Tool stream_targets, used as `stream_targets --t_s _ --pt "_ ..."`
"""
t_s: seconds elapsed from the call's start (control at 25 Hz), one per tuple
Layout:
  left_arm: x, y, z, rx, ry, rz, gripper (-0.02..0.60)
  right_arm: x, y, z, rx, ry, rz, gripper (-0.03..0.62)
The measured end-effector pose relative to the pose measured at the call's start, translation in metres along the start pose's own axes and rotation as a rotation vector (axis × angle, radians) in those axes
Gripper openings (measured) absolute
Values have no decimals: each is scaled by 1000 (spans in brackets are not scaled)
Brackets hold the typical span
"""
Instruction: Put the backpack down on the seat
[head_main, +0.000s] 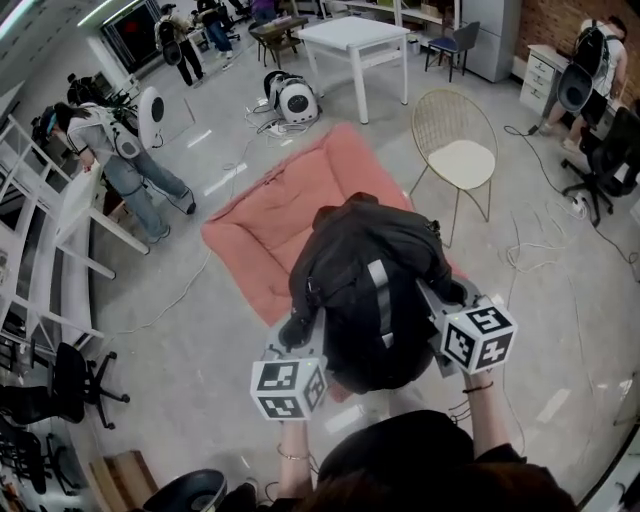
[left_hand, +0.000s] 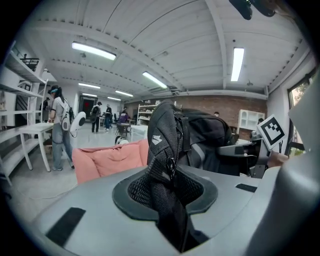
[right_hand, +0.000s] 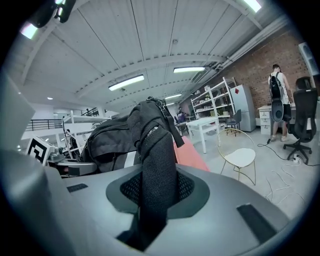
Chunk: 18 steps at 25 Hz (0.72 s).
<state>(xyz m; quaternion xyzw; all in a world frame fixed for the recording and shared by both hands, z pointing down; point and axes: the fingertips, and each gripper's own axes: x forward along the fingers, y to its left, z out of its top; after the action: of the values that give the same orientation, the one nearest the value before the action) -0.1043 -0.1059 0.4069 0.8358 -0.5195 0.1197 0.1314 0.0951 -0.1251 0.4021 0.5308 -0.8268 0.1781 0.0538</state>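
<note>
The backpack (head_main: 370, 290), black with a pale grey stripe down its middle, hangs in the air between the two grippers and rests on nothing. In the head view it covers the near edge of a pink cushion (head_main: 290, 215) that lies flat on the floor.

The left gripper (head_main: 297, 335) has its jaws clamped on a black mesh shoulder strap (left_hand: 162, 145), which fills the gap between them in the left gripper view. The right gripper (head_main: 450, 300) has its jaws closed on the other mesh strap (right_hand: 157, 155), which runs up to the bag's body.

Just beyond the cushion's right edge stands a gold wire chair (head_main: 455, 150) with a cream seat pad, apart from the backpack. A white table (head_main: 355, 35) stands farther off.
</note>
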Motion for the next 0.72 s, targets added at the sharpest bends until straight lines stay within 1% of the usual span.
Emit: stream_targets --t_s 0.2,0.4,0.56,0.72 --pt "38 14 4 -44 16 50 101 41 -21 10 -11 27 49 77" --pt "71 29 10 -65 44 99 101 79 -40 16 5 79 97 77" --pt "98 39 6 -80 79 135 101 109 -56 10 34 122 130 77" --pt "120 52 -3 -99 110 154 101 134 -67 0 48 161 145 78"
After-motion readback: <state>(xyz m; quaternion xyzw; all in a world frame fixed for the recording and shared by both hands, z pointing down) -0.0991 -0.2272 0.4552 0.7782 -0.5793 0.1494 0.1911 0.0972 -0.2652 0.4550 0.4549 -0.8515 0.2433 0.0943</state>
